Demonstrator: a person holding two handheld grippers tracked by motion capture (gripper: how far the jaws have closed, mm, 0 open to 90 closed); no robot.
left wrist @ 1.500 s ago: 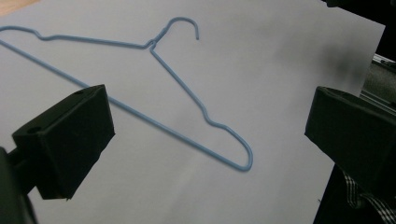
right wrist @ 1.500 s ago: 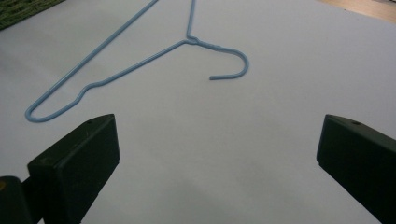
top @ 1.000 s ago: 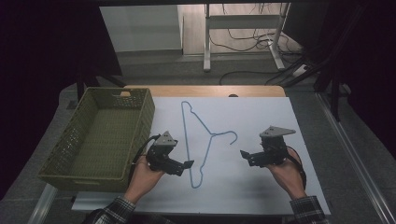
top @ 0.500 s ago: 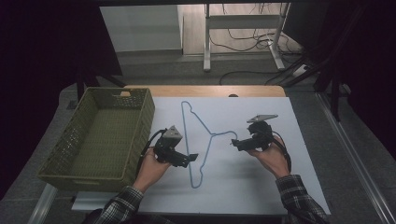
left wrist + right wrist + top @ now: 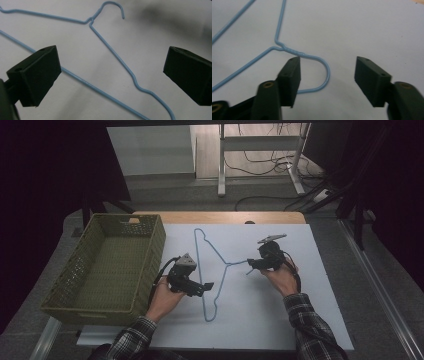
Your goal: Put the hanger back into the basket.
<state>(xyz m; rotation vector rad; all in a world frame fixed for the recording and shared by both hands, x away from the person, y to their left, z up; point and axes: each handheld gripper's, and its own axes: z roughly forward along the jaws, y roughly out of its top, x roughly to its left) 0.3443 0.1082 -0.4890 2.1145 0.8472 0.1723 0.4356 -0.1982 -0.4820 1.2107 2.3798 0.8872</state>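
A blue wire hanger [image 5: 215, 251] lies flat on the white sheet [image 5: 300, 310], its hook pointing right. My right gripper [image 5: 252, 265] is at the hook. In the right gripper view the jaws [image 5: 328, 65] have just been closing. They stand about half apart around the hook's bend [image 5: 327, 75], and the pads do not press on it. My left gripper [image 5: 207, 286] is low over the hanger's lower end. In the left gripper view its jaws [image 5: 112, 62] stand wide open over the long bar and one shoulder wire [image 5: 117, 59].
An olive woven basket [image 5: 156, 251] sits at the left edge of the sheet, close to my left hand. A strip of wooden tabletop [image 5: 220, 217] shows behind the sheet. Desk legs and cables [image 5: 260, 165] lie on the floor farther back.
My right gripper has moved left and away from me, up to the hanger's hook. My left gripper has shifted a little to the right, onto the hanger's lower end.
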